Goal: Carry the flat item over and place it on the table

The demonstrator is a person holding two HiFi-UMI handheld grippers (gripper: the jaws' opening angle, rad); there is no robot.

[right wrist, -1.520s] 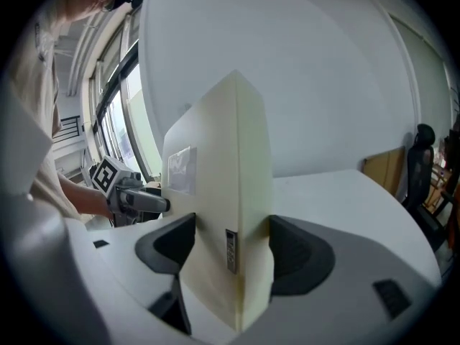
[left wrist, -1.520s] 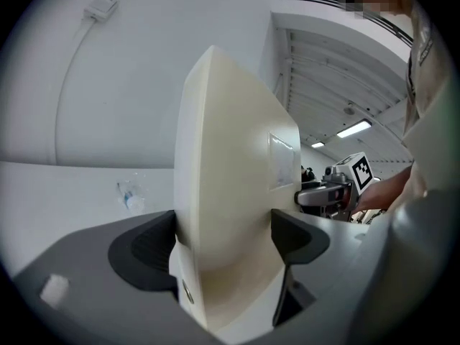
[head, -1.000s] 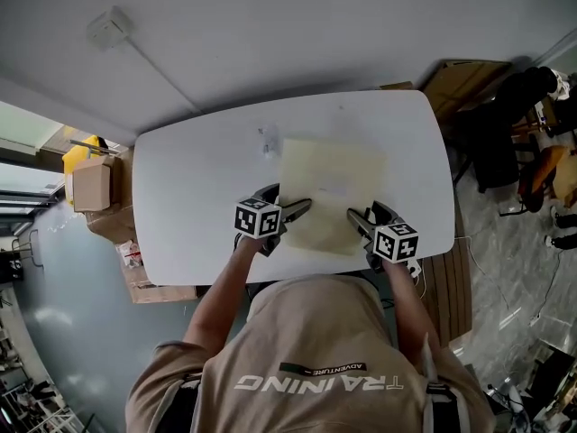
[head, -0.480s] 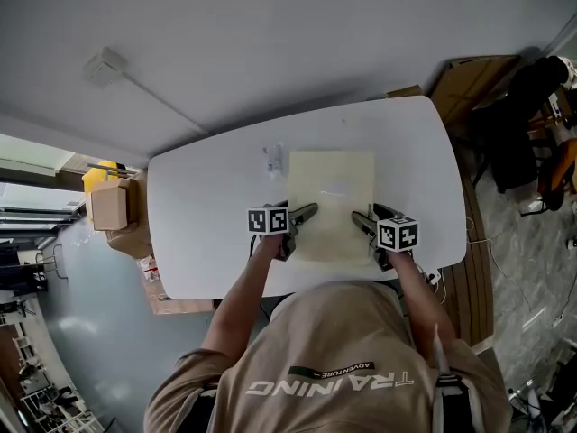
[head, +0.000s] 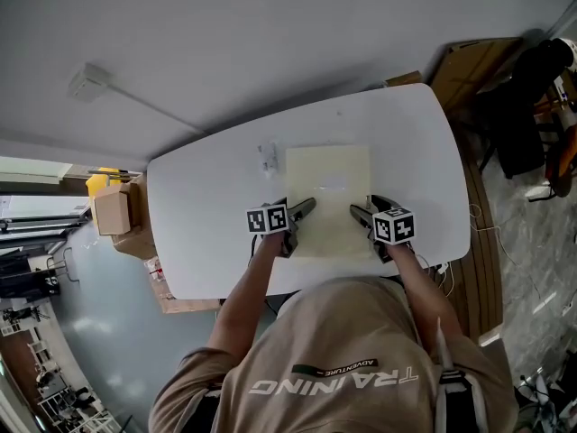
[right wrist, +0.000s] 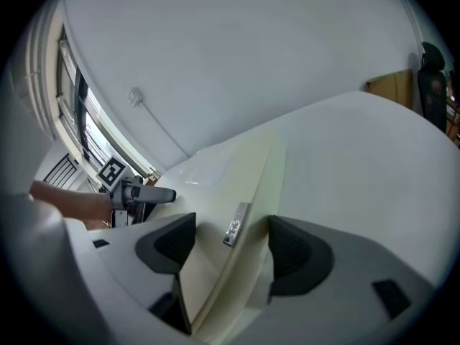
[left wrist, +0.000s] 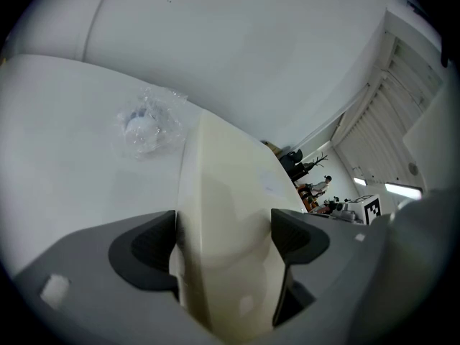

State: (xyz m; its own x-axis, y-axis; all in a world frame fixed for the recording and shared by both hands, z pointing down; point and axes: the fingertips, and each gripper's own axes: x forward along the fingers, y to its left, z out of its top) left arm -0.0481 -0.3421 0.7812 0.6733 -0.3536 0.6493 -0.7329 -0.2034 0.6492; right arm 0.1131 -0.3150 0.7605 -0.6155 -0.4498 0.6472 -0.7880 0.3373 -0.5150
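A flat cream sheet-like item [head: 329,192] lies over the middle of the white table [head: 207,242], held at its near edge from both sides. My left gripper [head: 305,211] is shut on its near left corner, and the item [left wrist: 226,192] fills the gap between the jaws [left wrist: 224,243]. My right gripper [head: 359,213] is shut on the near right edge, where the item [right wrist: 237,171] carries a small label and runs between the jaws [right wrist: 230,246]. Whether the item rests fully on the tabletop cannot be told.
A small clear plastic bag [head: 269,158] lies on the table just left of the item's far corner, also in the left gripper view [left wrist: 147,124]. Cardboard boxes [head: 113,207] stand left of the table; a brown board [head: 469,61] and a dark chair [head: 532,106] are at the right.
The item has turned squarer to the table and sits a little farther in from the near edge. Both grippers have kept their hold and moved with it.
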